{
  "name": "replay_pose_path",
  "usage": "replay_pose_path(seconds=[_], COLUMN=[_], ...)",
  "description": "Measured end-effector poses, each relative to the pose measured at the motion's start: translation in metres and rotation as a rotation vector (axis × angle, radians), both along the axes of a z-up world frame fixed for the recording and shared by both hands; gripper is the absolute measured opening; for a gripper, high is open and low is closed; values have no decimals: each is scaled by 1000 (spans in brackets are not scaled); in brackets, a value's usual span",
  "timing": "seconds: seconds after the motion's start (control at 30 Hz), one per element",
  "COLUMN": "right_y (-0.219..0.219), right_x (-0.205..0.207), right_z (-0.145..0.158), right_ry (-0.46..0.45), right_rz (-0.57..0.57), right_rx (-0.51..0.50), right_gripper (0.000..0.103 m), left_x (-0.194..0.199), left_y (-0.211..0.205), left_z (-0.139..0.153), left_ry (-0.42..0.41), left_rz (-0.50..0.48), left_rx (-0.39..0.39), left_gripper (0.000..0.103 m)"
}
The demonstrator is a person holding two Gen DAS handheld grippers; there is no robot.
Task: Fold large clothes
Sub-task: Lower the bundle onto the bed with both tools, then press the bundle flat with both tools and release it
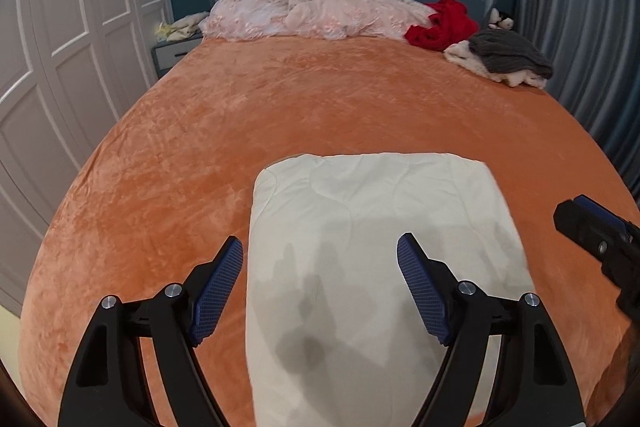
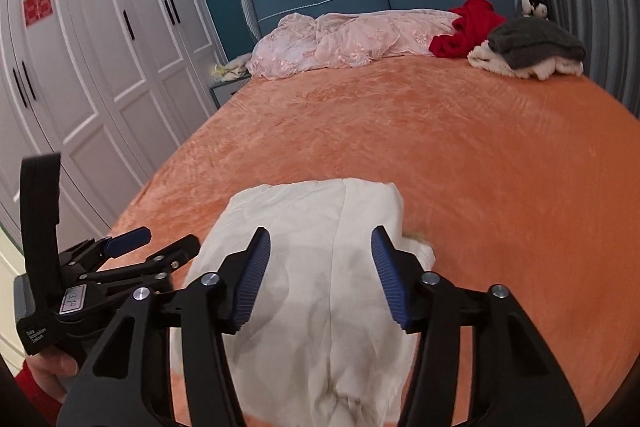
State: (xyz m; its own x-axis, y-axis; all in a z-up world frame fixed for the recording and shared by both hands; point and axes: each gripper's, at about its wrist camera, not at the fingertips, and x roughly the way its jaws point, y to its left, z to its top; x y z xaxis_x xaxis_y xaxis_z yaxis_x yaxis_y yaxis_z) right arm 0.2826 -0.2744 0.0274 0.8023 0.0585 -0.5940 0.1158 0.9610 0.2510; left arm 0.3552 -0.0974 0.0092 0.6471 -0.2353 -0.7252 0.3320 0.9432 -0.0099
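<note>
Bed (image 1: 280,99) with orange plush cover fills both views. Pink bedding (image 1: 316,13) is bunched along the head edge; a red garment (image 1: 442,23) and a grey-and-cream pile (image 1: 504,57) sit at the far right corner. Cream garment (image 1: 360,247) lies at the near edge, about mid-width, already folded into a compact padded rectangle: top flat, far corners rounded, a side flap slightly proud on its right in the right wrist view. Judgement: folding of this item looks essentially done; what may remain is a tidy-up of that flap and moving it to the stack. Left gripper (image 1: 320,279) hangs above the fold, jaws wide, nothing between them. Right gripper (image 2: 320,277) also above it, jaws roughly half apart, empty, no cloth pinched.
</note>
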Motion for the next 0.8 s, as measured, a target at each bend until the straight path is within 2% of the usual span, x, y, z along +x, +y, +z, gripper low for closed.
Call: replay_pose_path(seconds=[0.23,0.3,0.43,0.6,0.8], right_y=[4,3,-1,-16,-16], right_x=[43,53,74,86,95], right_z=[-27,-36,-60,-92,-116], right_ry=[60,82,140,179,204], right_rz=[1,2,-7,-32,-41], right_rx=[-39,-38,-21,36,26], right_gripper=[28,17,14,9,7], left_x=[34,43,62,73,79], left_y=[-15,-19,-23,-25,-29], left_z=[-21,-29,-53,-77,-96], left_ry=[20,32,77,88,70], left_rz=[23,22,34,55,69], left_rx=[22,27,27,20,16], left_gripper=[64,59,46,46,46])
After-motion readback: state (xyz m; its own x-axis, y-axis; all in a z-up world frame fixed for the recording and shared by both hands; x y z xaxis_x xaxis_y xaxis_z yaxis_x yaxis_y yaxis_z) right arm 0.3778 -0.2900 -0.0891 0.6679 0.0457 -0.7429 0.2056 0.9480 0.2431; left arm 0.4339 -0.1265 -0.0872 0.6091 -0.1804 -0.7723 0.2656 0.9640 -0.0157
